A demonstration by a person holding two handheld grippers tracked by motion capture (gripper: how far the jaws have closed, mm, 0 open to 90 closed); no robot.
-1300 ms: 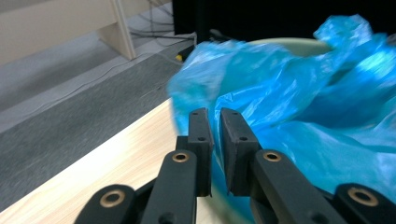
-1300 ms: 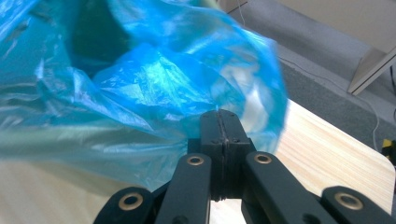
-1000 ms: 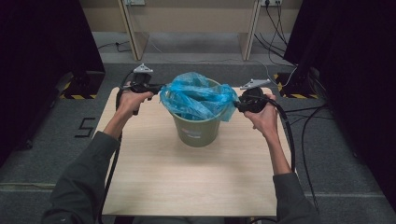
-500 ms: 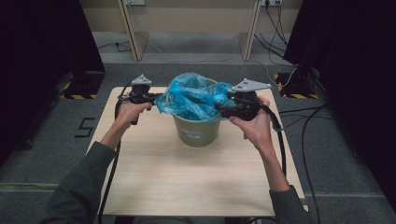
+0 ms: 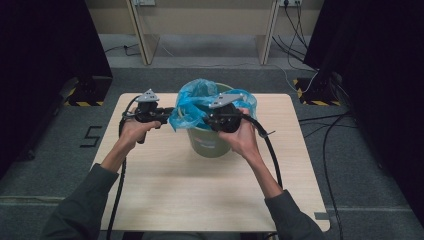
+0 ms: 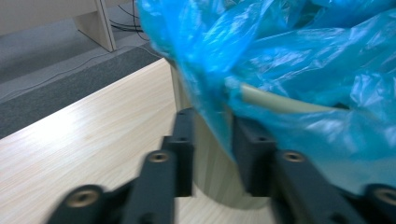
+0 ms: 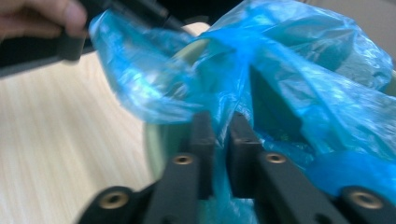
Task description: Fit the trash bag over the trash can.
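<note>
A green bin [image 5: 212,140] stands near the middle of the table [image 5: 165,200], its blue bag [image 5: 192,105] bunched loosely over the rim rather than fitted or tied, so most of the bag-handling appears still to come. The right gripper [image 7: 219,135] has just clamped its jaws on a fold of the film, whereas the left gripper [image 6: 210,140] has just opened its jaws, which straddle a hanging edge without pinching it. Compared with a second ago, the right gripper has crossed from the bin's right side to above its rim, and the left has closed in on the bag.
</note>
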